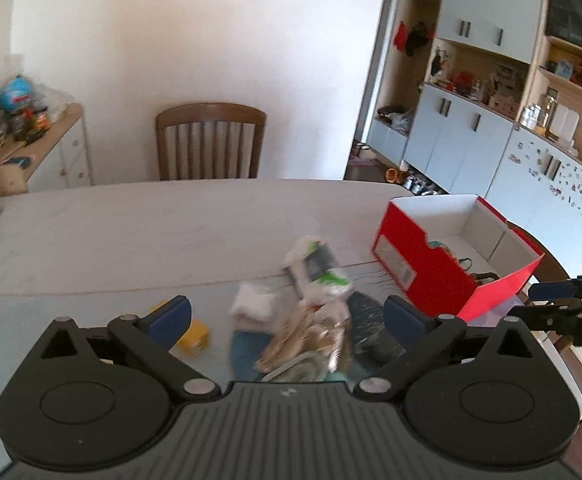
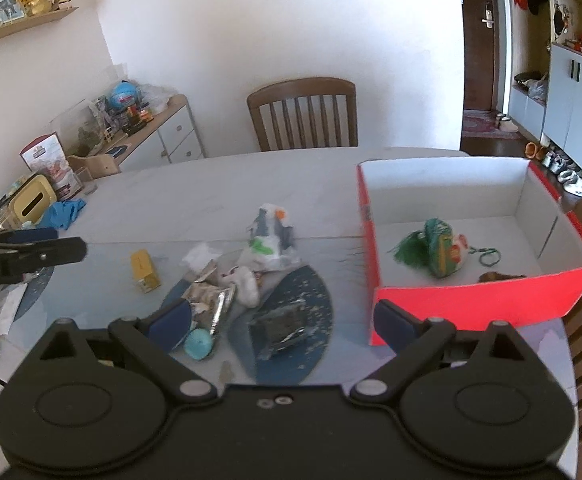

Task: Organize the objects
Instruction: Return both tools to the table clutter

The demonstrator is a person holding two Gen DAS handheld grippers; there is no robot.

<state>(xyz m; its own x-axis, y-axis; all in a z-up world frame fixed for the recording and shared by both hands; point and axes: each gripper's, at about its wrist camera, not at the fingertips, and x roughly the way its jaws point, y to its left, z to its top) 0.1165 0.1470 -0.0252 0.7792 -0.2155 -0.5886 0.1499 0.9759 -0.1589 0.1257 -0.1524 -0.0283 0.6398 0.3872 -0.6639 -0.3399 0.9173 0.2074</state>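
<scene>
A red box (image 2: 467, 296) with a white inside stands open on the table at the right; it also shows in the left wrist view (image 1: 431, 264). A green pouch with a tassel (image 2: 443, 252) lies in it. A loose pile lies left of the box: a silver foil packet (image 2: 211, 300), a white-green wrapper (image 2: 269, 240), a yellow carton (image 2: 145, 270), a teal ball (image 2: 199, 343) and a dark packet (image 2: 283, 328). My left gripper (image 1: 287, 318) is open above the foil packet (image 1: 311, 336). My right gripper (image 2: 281, 320) is open and empty above the dark packet.
A wooden chair (image 2: 303, 114) stands behind the table. A sideboard (image 2: 159, 128) with clutter is at the back left. A blue cloth (image 2: 63, 212) and a yellow box (image 2: 31, 204) lie at the table's left end. Dark blue placemats (image 2: 303, 296) lie under the pile.
</scene>
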